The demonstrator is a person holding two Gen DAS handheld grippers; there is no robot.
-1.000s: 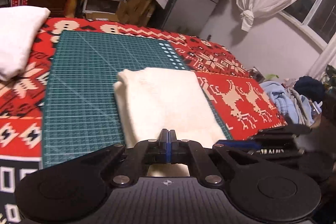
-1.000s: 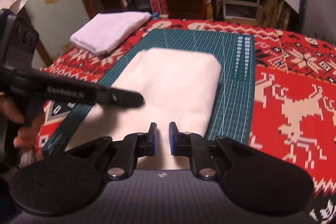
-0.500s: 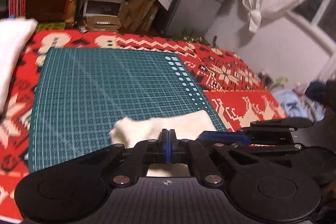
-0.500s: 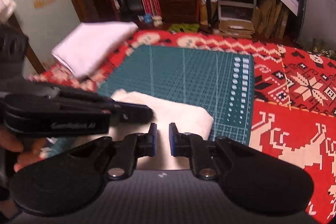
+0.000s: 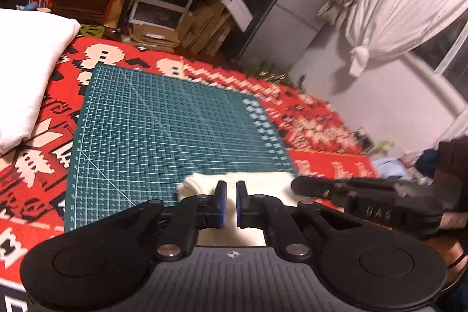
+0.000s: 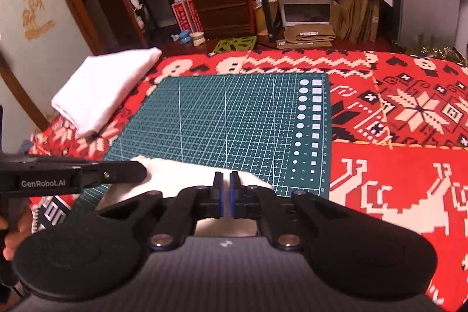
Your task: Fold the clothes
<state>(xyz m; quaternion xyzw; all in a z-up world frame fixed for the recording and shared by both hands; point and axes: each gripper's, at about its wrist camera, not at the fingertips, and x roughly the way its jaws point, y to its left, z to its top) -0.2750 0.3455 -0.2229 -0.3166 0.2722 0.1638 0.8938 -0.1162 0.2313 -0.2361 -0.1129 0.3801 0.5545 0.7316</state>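
Note:
A cream knitted garment (image 5: 204, 184) lies folded at the near edge of the green cutting mat (image 5: 163, 130); it also shows in the right wrist view (image 6: 175, 171). My left gripper (image 5: 230, 202) is slightly open over the garment's near end, with cloth showing in the gap. My right gripper (image 6: 225, 196) has narrowed to a thin gap over the same garment's near edge; whether it pinches cloth is unclear. Each gripper shows in the other's view: the right (image 5: 336, 189), the left (image 6: 87, 174).
A folded white cloth (image 5: 26, 72) lies on the red patterned blanket (image 5: 321, 163) left of the mat; it also shows in the right wrist view (image 6: 99, 89). Shelves, boxes and a fridge stand beyond the bed. Blue clothes lie at far right.
The garment has been drawn toward me, off most of the mat. My left gripper went from shut to slightly open. My right gripper's gap narrowed.

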